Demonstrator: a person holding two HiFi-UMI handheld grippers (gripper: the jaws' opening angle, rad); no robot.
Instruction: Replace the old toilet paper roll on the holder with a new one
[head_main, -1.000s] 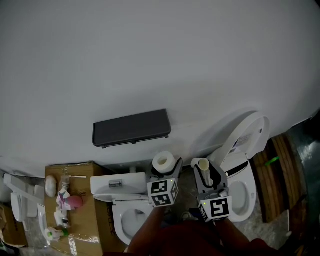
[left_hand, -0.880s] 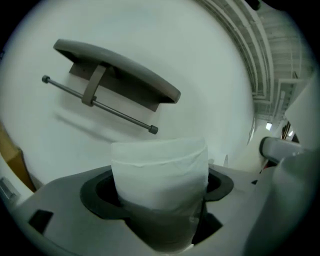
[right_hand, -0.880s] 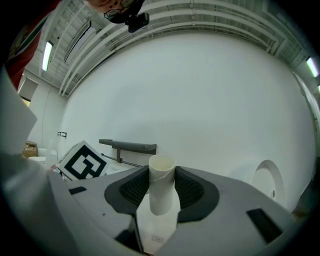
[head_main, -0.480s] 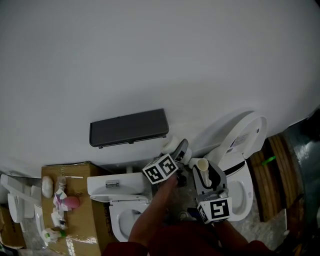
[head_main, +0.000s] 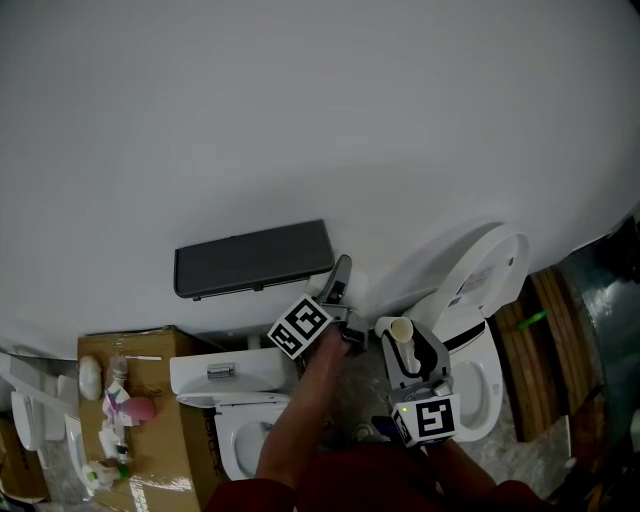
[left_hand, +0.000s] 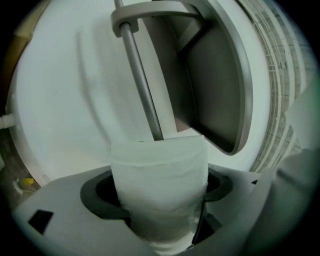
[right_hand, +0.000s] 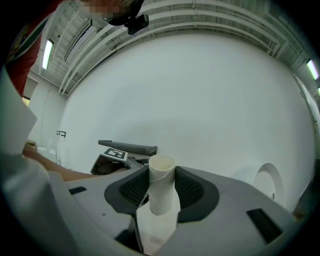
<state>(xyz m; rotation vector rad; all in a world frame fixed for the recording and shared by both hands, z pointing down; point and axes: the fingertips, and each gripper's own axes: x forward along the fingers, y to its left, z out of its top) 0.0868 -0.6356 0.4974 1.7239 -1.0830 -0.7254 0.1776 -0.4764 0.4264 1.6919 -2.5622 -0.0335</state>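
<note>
Grippers both pointing level before white wall (head_main: 300, 120). Pinching new toilet paper roll (left_hand: 159, 165) in left gripper (left_hand: 161, 192), jaws pressing into soft white sides and denting them slightly. Presenting roll's far rim to lower end of slanting metal rod (left_hand: 142, 85) of holder (head_main: 254, 257), with grey cover (left_hand: 215, 85) lying just beside rod in left gripper view. Hiding rod's tip behind that rim, so not telling whether rod is entering core. Clamping old cardboard tube (right_hand: 161, 185) in right gripper (right_hand: 161, 200), ribbed pads gripping both flanks, open end poking out beyond jaws. Hovering right gripper just right of left one in head view, near but apart, lower right of holder. Reaching forward with bare arm (head_main: 310, 410) behind left gripper's marker cube. Showing below, in head view: white toilet with raised lid (head_main: 490, 290) beside right gripper, second toilet (head_main: 230, 390) lower left, cardboard box (head_main: 165, 440) bearing small items at far left.
</note>
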